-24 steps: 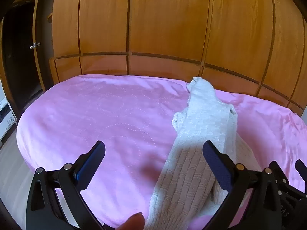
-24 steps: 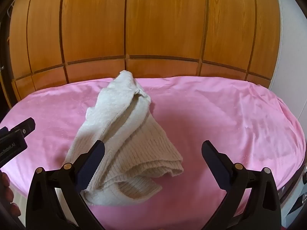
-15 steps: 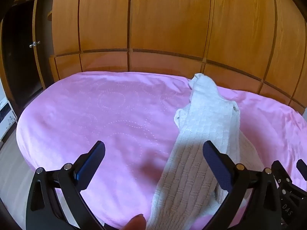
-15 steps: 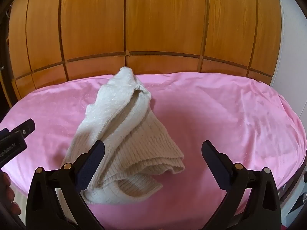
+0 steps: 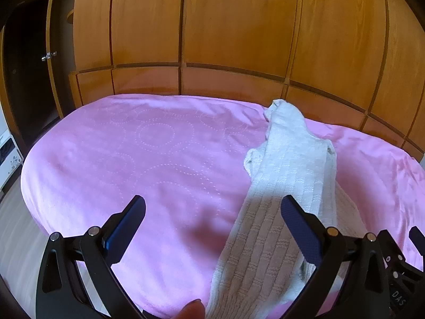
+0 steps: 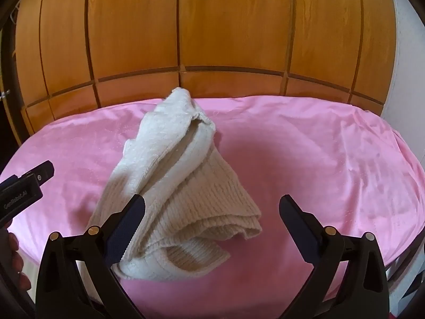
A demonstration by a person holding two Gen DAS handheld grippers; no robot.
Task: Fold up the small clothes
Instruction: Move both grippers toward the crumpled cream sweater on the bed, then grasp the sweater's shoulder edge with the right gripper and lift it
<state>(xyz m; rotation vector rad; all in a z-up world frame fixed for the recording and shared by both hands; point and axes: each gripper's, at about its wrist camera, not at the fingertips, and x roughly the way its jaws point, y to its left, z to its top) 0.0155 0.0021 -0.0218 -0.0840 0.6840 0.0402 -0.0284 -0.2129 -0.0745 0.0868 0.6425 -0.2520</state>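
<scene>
- Wood wall (image 6: 228, 26): big, smooth, shiny orange-brown panels with dark lines between them. It stands right behind the bed, so the bed has a back edge to sit against.
- Bed (image 6: 318, 154): wide and covered in a soft pink sheet. In the left view the sheet (image 5: 132, 159) shows rings of tiny dots. It is flat and roomy, which I think makes it a good place to fold on.
- Sweater (image 6: 183, 194): a small cream knit top, thick and ribbed, with bumpy rows. It lies on the bed in a crumpled heap, pointed at the end near the wood wall and wide at the near edge of the bed. In the left view one long knit part (image 5: 289, 175) stretches from near the wall to the near edge. It is not folded yet.
- Right gripper (image 6: 212, 208): its black fingers are wide apart and hold nothing. It hangs over the near edge of the bed, with the left finger in front of the sweater.
- Left gripper (image 5: 212, 208): its fingers are wide apart too, and hold nothing. It hangs over the near edge of the bed, just beside the sweater, looking ready to grab.
</scene>
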